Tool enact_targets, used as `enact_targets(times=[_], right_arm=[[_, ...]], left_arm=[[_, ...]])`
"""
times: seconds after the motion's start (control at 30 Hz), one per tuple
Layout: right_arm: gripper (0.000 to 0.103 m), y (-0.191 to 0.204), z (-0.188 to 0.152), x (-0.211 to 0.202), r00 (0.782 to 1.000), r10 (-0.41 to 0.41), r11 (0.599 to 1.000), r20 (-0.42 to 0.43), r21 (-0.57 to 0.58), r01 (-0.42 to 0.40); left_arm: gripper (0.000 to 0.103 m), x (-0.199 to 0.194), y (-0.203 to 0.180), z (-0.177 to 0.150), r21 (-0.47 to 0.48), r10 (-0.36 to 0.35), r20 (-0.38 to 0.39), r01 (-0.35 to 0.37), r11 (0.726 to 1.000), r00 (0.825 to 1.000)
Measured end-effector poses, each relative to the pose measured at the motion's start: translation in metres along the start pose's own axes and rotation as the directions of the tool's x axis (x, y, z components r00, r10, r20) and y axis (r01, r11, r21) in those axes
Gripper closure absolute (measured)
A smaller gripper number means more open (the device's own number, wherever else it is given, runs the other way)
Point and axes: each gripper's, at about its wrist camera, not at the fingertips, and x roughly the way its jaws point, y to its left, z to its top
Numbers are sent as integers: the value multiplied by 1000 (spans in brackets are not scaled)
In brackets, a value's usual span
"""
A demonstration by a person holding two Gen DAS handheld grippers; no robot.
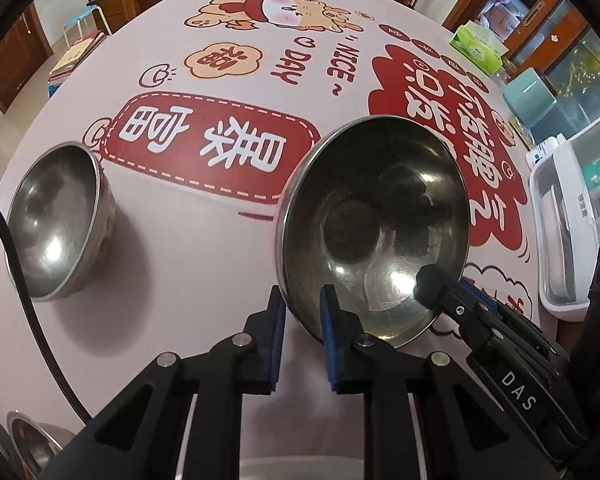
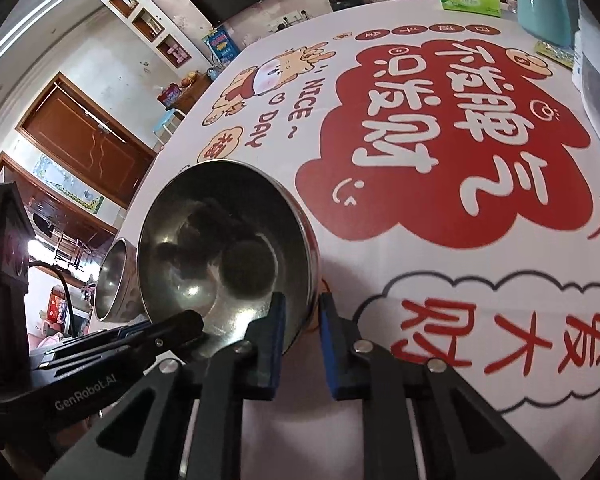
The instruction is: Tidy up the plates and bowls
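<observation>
A round, polished stainless-steel bowl (image 1: 374, 228) stands tilted on the pink tablecloth printed with red cartoon lettering (image 1: 204, 240), its hollow turned toward both cameras, with the left gripper (image 1: 300, 312) astride its near rim, one blue-padded finger outside the wall and one inside, and the right gripper (image 2: 302, 314) astride the opposite edge in the same manner. Whether either pair of jaws actually presses the metal cannot be told, as a narrow gap shows beside the wall in both views. A second, smaller steel bowl (image 1: 56, 220) rests on the cloth to the left, well apart from the first, while a green tissue box (image 1: 478, 46) and a white plastic container (image 1: 572, 232) occupy the far and right margins of the table.
</observation>
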Motion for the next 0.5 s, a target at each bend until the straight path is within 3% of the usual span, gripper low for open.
enact_targets(times=[0.5], right_arm=[[87, 21, -31, -36, 1000, 0, 1000, -4, -30, 0]], left_arm=[[88, -37, 6, -37, 8, 6, 15, -6, 1000, 1000]])
